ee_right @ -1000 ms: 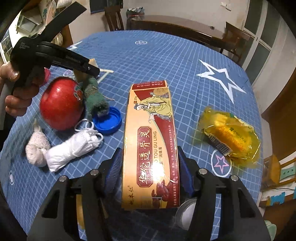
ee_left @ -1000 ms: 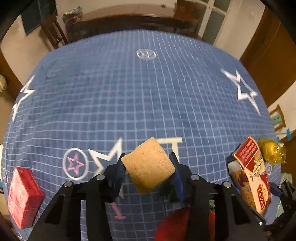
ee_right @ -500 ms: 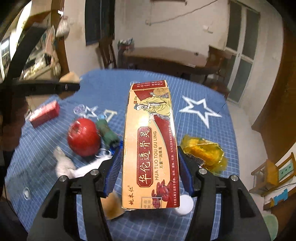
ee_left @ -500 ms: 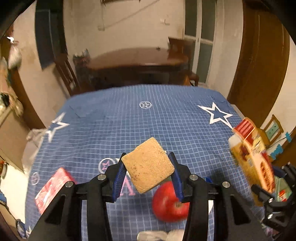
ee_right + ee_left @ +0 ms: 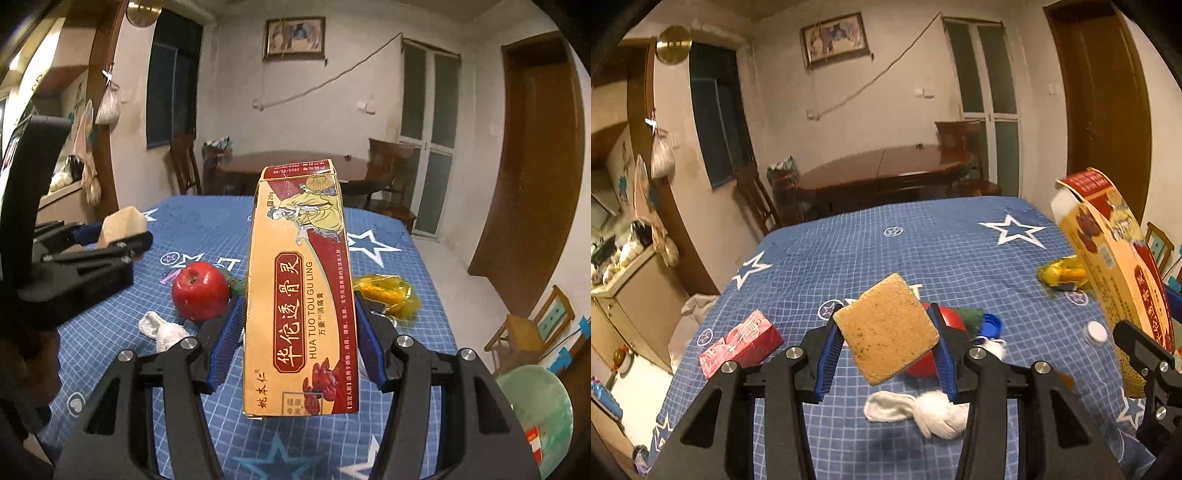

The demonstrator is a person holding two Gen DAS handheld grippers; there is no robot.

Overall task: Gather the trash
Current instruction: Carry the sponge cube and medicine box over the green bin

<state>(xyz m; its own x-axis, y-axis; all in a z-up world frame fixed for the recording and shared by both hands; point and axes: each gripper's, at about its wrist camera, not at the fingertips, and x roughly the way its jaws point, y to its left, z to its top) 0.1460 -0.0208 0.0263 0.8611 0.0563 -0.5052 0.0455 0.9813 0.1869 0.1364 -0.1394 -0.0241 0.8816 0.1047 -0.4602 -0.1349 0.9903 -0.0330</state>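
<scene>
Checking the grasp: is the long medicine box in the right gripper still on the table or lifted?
Lifted: the medicine box is clamped in the right gripper, its bottom edge above the tablecloth.

A dim, warm indoor light is cast over both fisheye views, walls and door frames are bowed toward the black-vignetted corners, the window (image 5: 173, 79) is shown dark, and the carton (image 5: 1115, 258) is blurred at the right edge beyond the sharply rendered sponge (image 5: 886, 328).
</scene>
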